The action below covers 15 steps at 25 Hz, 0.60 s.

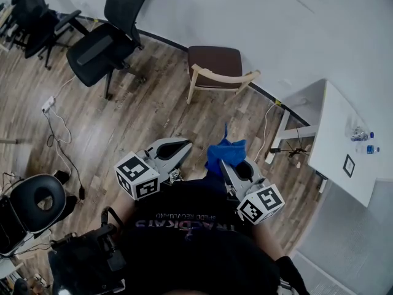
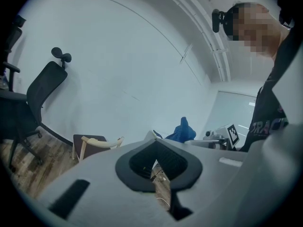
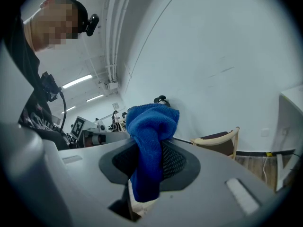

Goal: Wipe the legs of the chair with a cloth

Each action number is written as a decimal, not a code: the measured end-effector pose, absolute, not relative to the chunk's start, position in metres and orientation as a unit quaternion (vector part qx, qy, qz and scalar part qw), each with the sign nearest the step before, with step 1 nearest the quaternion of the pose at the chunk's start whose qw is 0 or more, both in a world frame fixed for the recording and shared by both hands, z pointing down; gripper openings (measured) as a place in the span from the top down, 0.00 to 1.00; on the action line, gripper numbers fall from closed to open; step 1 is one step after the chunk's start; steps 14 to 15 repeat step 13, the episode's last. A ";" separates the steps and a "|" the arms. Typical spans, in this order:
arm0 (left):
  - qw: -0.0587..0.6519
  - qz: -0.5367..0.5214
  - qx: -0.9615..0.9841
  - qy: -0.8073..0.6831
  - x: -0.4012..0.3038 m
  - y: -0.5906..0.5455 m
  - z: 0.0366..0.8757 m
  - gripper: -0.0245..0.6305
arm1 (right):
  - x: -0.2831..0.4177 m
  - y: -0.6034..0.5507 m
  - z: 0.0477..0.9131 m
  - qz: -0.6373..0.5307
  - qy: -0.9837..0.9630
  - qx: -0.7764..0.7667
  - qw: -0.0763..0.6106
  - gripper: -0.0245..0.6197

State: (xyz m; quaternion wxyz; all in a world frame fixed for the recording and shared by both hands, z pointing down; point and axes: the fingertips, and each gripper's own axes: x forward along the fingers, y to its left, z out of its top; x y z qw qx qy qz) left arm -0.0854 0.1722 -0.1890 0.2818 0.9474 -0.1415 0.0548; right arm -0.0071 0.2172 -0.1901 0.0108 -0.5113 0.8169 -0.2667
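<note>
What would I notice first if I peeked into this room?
The bright blue cloth jumps out first, pinched in the right gripper near the middle of the head view. Next comes the wooden chair with a brown seat, standing by the white wall straight ahead. The left gripper, beside the right one, is shut with nothing in it.

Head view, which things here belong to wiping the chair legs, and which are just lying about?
Job: blue terry cloth, clamped in the right gripper; wooden armchair with brown seat.
Lying about: black mesh office chair; white table; white power strip with cable; black round padded seat.
</note>
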 end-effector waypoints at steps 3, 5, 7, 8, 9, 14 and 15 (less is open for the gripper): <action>0.281 0.055 0.948 -0.140 -0.085 0.172 -0.190 0.96 | -0.006 0.218 -0.191 -0.266 0.815 -0.515 0.012 0.78; 0.280 0.056 0.948 -0.138 -0.084 0.172 -0.190 0.96 | -0.005 0.219 -0.191 -0.266 0.813 -0.518 0.013 0.78; 0.277 0.057 0.949 -0.138 -0.084 0.172 -0.190 0.96 | -0.005 0.219 -0.190 -0.265 0.812 -0.519 0.014 0.78; 0.276 0.057 0.950 -0.138 -0.084 0.172 -0.190 0.96 | -0.005 0.219 -0.190 -0.264 0.812 -0.520 0.014 0.78; 0.275 0.057 0.950 -0.138 -0.084 0.172 -0.190 0.96 | -0.005 0.219 -0.190 -0.264 0.812 -0.520 0.014 0.78; 0.271 0.058 0.951 -0.137 -0.085 0.172 -0.191 0.96 | -0.008 0.217 -0.191 -0.261 0.815 -0.518 0.013 0.78; 0.271 0.058 0.951 -0.137 -0.085 0.172 -0.191 0.96 | -0.008 0.217 -0.191 -0.261 0.815 -0.518 0.013 0.78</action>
